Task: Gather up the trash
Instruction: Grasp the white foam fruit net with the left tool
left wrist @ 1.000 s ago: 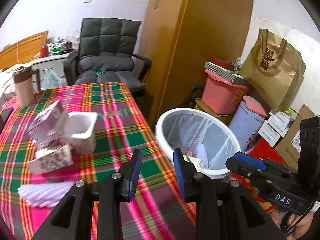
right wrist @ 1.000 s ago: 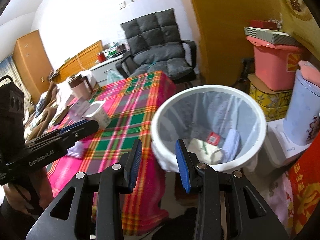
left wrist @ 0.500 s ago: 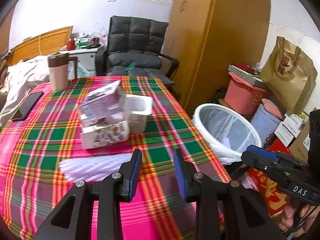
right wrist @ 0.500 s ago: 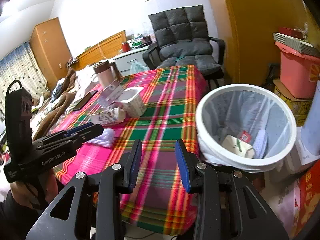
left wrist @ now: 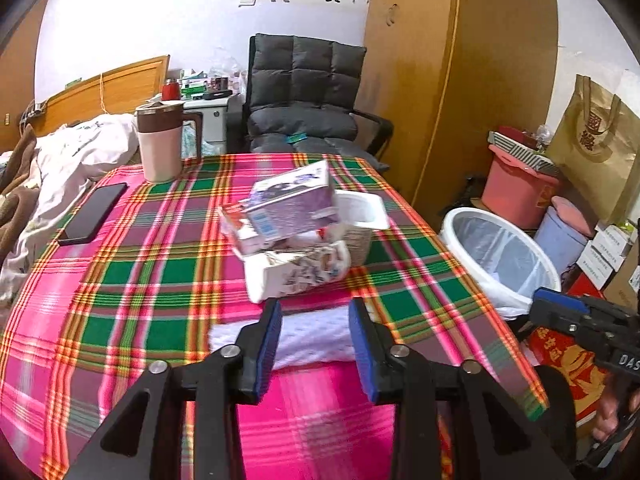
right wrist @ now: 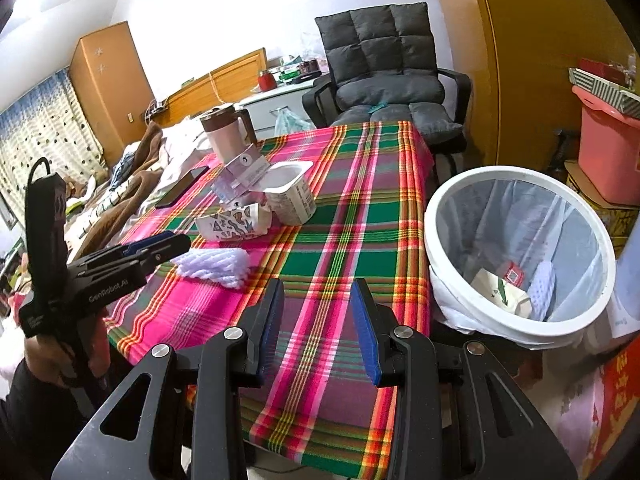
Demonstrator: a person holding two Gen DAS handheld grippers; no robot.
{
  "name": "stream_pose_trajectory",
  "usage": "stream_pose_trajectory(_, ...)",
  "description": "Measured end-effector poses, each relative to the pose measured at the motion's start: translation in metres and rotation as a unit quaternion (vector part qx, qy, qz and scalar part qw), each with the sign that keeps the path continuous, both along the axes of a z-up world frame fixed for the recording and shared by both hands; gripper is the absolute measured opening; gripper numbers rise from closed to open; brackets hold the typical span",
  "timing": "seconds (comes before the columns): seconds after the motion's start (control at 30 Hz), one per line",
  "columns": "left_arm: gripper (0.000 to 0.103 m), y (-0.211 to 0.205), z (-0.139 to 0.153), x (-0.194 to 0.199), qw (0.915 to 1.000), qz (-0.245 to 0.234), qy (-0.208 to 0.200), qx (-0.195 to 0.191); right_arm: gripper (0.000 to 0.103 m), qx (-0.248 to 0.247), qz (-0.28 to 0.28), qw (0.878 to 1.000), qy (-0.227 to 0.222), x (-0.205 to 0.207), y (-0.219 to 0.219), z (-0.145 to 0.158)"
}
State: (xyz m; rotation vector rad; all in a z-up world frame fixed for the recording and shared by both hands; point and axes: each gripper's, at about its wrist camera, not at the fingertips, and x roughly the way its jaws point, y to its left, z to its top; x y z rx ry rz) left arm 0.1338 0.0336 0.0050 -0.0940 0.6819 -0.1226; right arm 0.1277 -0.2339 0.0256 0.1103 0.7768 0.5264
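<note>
A: Netting (left wrist: 316, 340), the white foam sleeve, lies straight ahead of the left gripper (left wrist: 315, 346), just past its fingertips, long axis crosswise to the fingers.

B: Jaws?

A: Opening, empty; the netting shows through the gap but no pad touches it. The right gripper (right wrist: 319, 322) hangs part open, empty too, over the near table edge, with the bin (right wrist: 520, 322) to its right.

B: So left is nearer?

A: Clearly. From the right gripper the netting (right wrist: 214, 262) sits ahead and left, well apart.

B: How will it handle?

A: Soft, ribbed mesh, likely squashy and light. Beyond it sit a crumpled printed wrapper (left wrist: 298, 270), a purple carton (left wrist: 292, 200) and a rigid white plastic cup (left wrist: 360, 216), touching.
</note>
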Motion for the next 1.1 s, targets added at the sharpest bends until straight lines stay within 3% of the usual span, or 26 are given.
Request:
stream_pose_trajectory(0.3,0.054,0.029,-0.025,0.023,0.9993,-0.024,0.029,-0.001,0.037,-0.006,0.003,1.000,0.013,0.006,0.009,-0.005)
stream_pose_trajectory(0.6,0.056,0.020,-0.033,0.012,0.9948,-0.090,0.046,0.008,0.037,-0.010,0.013,1.000,0.015,0.006,0.019,-0.004)
stream_pose_trajectory(0.83,0.056,0.009,-0.033,0.006,0.9940,-0.096,0.046,0.025,0.037,-0.007,0.018,1.000,0.012,0.002,0.022,0.000)
stream_pose_trajectory(0.93,0.047,0.004,-0.036,0.010,0.9938,-0.089,0.047,0.047,0.037,-0.006,0.016,1.000,0.008,0.000,0.021,0.002)
stream_pose_trajectory(1.0,0.032,0.002,-0.038,0.012,0.9937,-0.075,0.054,0.063,0.037,-0.005,0.014,1.000,0.007,-0.001,0.020,0.003)
stream_pose_trajectory(1.03,0.032,0.002,-0.038,0.012,0.9939,-0.070,0.053,0.067,0.037,-0.004,0.013,1.000,0.006,-0.002,0.020,0.003)
stream_pose_trajectory(1.1,0.024,0.005,-0.036,0.011,0.9951,-0.065,0.051,0.055,0.037,-0.003,0.013,1.000,0.007,-0.003,0.020,0.004)
